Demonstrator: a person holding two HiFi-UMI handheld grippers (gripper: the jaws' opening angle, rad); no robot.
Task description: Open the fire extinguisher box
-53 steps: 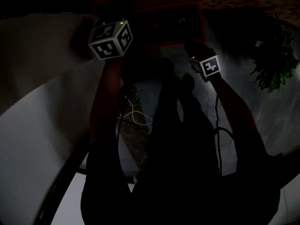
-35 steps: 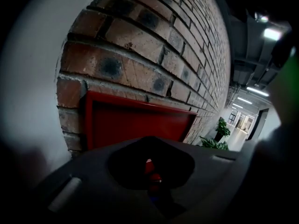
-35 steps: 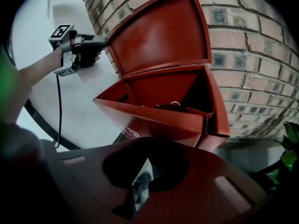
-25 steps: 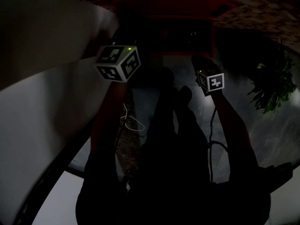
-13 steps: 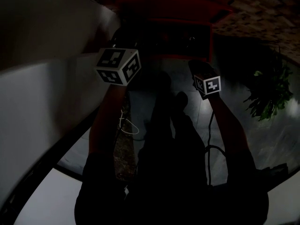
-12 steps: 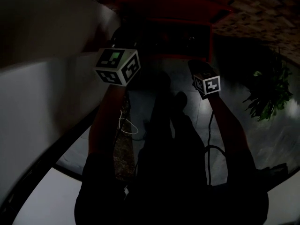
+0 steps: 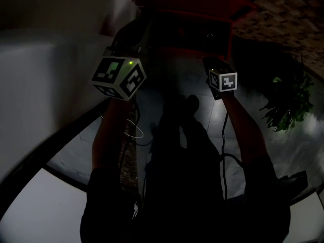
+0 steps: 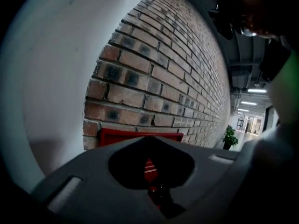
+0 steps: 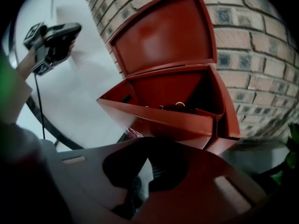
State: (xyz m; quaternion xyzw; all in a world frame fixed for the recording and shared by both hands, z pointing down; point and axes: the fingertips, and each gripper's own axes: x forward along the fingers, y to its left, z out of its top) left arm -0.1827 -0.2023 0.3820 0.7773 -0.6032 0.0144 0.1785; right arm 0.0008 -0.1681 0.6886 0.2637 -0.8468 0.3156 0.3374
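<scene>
Fire extinguisher box (image 9: 174, 107) sits against the brick wall (image 9: 261, 41), lid (image 9: 163, 36) up, so the opening looks done; left gripper (image 9: 74, 30) hovers beside the lid, right gripper (image 9: 145, 167) faces the box, both claws narrow and empty, and next comes simply backing clear.

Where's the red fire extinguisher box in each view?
Head view: box top centre, dim.
Left gripper view: box bottom centre, partly hidden.
Right gripper view: box centre, lid raised.
Shared landmark: the brick wall behind it.
</scene>
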